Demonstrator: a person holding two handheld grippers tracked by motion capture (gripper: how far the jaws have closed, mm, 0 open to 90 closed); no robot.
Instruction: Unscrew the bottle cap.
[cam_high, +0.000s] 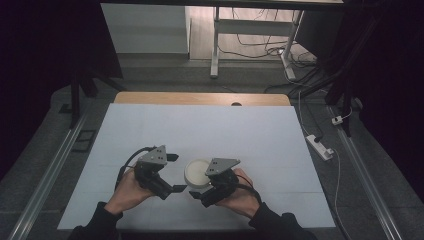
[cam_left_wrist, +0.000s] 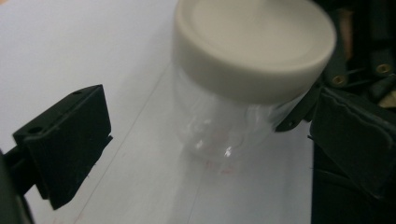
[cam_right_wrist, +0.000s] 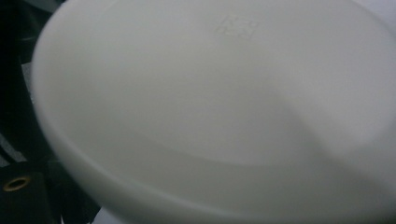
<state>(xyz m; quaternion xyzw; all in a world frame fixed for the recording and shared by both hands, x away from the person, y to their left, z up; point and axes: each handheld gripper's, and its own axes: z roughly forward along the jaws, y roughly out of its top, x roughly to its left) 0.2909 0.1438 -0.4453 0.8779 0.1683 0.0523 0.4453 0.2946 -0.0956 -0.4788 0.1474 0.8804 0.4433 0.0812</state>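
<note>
Jar (cam_left_wrist: 224, 126): a clear-walled container is standing upright on the white worktop (cam_high: 200, 130), near its 6 o'clock edge and between the two tools.
Lid (cam_high: 197, 171): a cream-white round cap is sitting on top of the jar; in the right gripper view the lid (cam_right_wrist: 219, 102) is lying very close to the camera, a small embossed square showing near its 12 o'clock edge.
Contents: the clear wall is showing only glints and faint pinkish marks near the base; whether anything is lying inside cannot be told.
Left tool (cam_high: 172, 172): its jaws are standing wide apart at the jar's 9 o'clock side, holding nothing; in the left gripper view the jar is sitting between and beyond the two black jaws, clear of the nearer one.
Right tool (cam_high: 202, 192): it is pressing in at the jar's 3 o'clock side, with a black jaw touching the clear wall just under the lid; whether its jaws are clamped on the jar cannot be told.
</note>
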